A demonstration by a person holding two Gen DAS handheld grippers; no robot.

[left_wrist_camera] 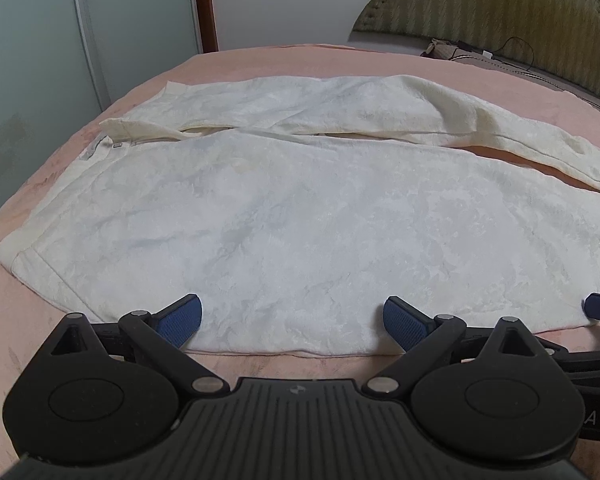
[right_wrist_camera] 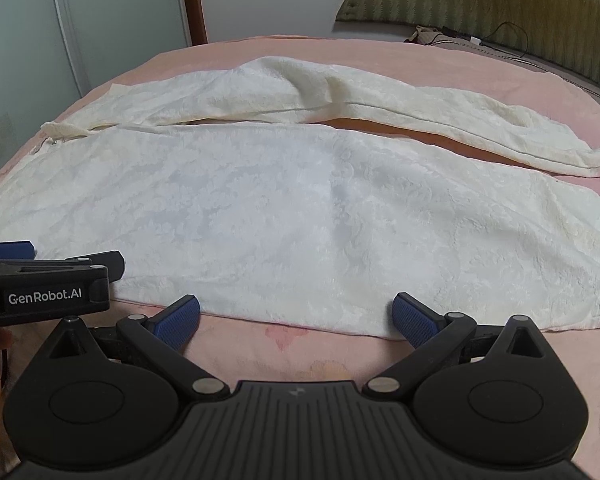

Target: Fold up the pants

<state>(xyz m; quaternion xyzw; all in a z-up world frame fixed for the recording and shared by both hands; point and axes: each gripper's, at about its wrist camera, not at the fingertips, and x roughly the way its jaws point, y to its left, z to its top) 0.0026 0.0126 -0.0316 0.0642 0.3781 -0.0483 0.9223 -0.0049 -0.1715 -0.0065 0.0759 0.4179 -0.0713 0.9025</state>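
Pants point(left_wrist_camera: 300, 216) lie spread flat on the pink bed point(left_wrist_camera: 260, 60), legs pointing right, not folded yet, and we hold our left gripper point(left_wrist_camera: 293, 318) and right gripper point(right_wrist_camera: 296, 316) wide open at the near edge, gripping nothing.

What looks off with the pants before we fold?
The far leg isn't flat: it's bunched into a ridge near its middle and splays away from the near leg, leaving a wedge of pink bedding between them. Both grippers open, nothing held.
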